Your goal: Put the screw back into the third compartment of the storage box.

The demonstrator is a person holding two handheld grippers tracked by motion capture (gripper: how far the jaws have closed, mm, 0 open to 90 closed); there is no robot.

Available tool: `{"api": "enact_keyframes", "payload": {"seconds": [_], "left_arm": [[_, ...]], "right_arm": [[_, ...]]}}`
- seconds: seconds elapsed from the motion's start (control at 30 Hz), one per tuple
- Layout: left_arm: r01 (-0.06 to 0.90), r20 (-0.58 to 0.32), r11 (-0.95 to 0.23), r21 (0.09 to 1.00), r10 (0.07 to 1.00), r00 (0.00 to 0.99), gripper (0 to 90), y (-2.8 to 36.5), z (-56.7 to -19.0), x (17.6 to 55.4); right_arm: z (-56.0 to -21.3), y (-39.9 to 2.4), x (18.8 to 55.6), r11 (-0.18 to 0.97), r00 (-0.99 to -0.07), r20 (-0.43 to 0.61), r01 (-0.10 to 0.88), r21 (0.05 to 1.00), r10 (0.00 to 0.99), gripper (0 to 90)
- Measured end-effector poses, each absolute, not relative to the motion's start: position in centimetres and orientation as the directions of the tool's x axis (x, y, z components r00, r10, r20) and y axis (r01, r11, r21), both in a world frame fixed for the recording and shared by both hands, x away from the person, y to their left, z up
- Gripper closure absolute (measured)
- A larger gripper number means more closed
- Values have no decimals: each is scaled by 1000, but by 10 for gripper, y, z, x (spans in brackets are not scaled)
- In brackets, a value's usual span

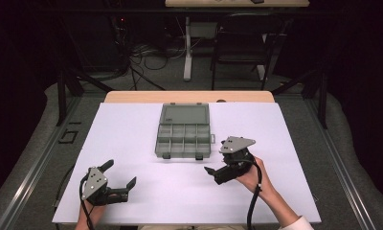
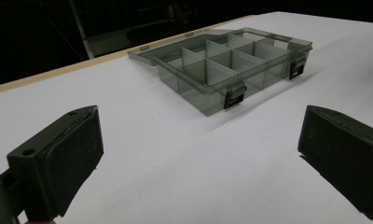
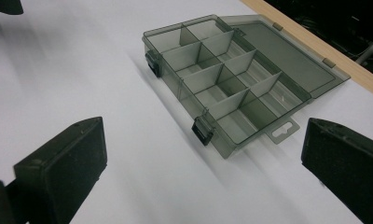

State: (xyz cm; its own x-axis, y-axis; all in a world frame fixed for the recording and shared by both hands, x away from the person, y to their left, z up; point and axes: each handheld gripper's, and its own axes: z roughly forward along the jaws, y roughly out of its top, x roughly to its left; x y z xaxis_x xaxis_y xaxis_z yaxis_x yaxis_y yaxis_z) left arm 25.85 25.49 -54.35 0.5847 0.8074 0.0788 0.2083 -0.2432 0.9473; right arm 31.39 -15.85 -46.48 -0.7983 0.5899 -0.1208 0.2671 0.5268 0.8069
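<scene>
Both tongs are released with nothing in them — left tongs (image 1: pixel 121 174) near the counter's (image 1: pixel 132 124) front-left, right tongs (image 1: pixel 217 161) just beside the open compartment box (image 1: pixel 184 135) — which sits mid-counter, lid folded back flat.

Open organizer box (image 1: pixel 184 133) mid-table, bare sheet (image 1: pixel 132 191) around

Black left claw (image 1: pixel 122 173), black right claw (image 1: pixel 215 166), grey three-cornered screwed top plates, trailing black cables, white sleeve (image 1: pixel 298 224) cuff
</scene>
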Motion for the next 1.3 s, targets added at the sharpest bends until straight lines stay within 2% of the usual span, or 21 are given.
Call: {"api": "enact_keyframes", "payload": {"seconds": [0.6,1.0,1.3], "left_arm": [[209,77,-241,948,808,585,0,255,-544,258],[202,80,-240,949,807,585,0,255,-543,258],[204,73,-243,948,793,604,0,255,-543,257]], "right_arm": [[-494,-195,275,433,-751,-136,215,875,646,0],[-518,-218,251,376,-653,-173,185,908,738,0],[-523,-234,241,320,-645,-159,139,937,747,0]]}}
